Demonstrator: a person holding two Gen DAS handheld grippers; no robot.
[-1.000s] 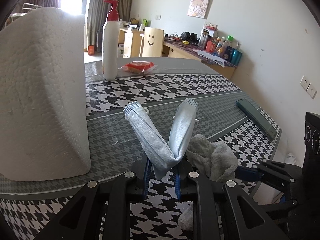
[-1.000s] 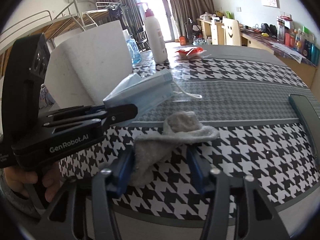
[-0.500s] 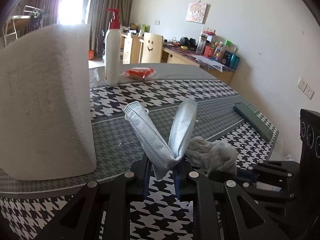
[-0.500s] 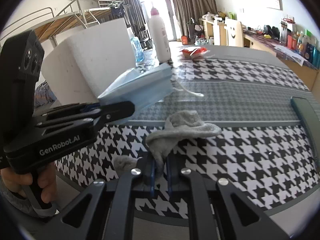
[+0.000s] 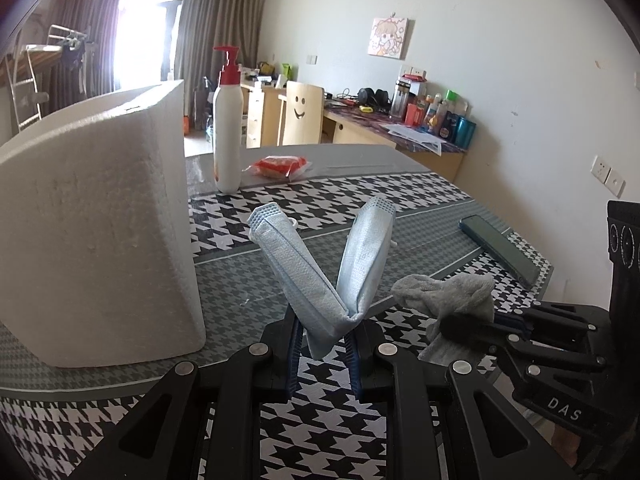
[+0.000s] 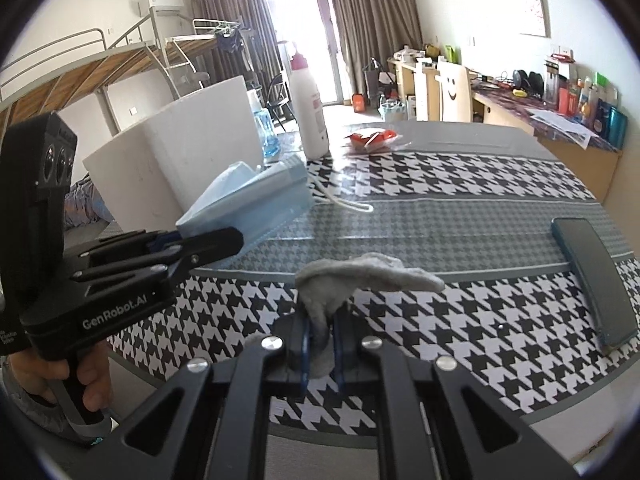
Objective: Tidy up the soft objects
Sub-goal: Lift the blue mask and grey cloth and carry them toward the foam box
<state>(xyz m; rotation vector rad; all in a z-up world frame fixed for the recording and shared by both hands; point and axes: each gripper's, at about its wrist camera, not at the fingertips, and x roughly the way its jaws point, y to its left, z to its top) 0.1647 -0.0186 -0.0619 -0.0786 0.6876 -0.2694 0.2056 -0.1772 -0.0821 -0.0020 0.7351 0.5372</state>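
Observation:
My left gripper (image 5: 325, 334) is shut on a folded light-blue face mask (image 5: 320, 276), whose two halves stand up in a V above the houndstooth table (image 5: 400, 196). In the right wrist view the same mask (image 6: 256, 204) sticks out of the left gripper (image 6: 208, 240), its ear loop trailing on the table. My right gripper (image 6: 320, 338) is shut on a grey sock (image 6: 352, 280), lifted off the table with its toe end drooping right. The sock (image 5: 452, 300) also shows in the left wrist view, clamped in the right gripper (image 5: 460, 326).
A white foam box (image 5: 92, 232) stands at the left. Behind it are a white pump bottle (image 5: 228, 136) and a red snack packet (image 5: 280, 166). A dark phone (image 6: 592, 276) lies at the table's right edge. A hand (image 6: 80, 380) holds the left gripper's handle.
The right gripper's jaws, open around the sock a second ago, have shut on it and lifted it off the table. The left gripper keeps its hold on the mask.

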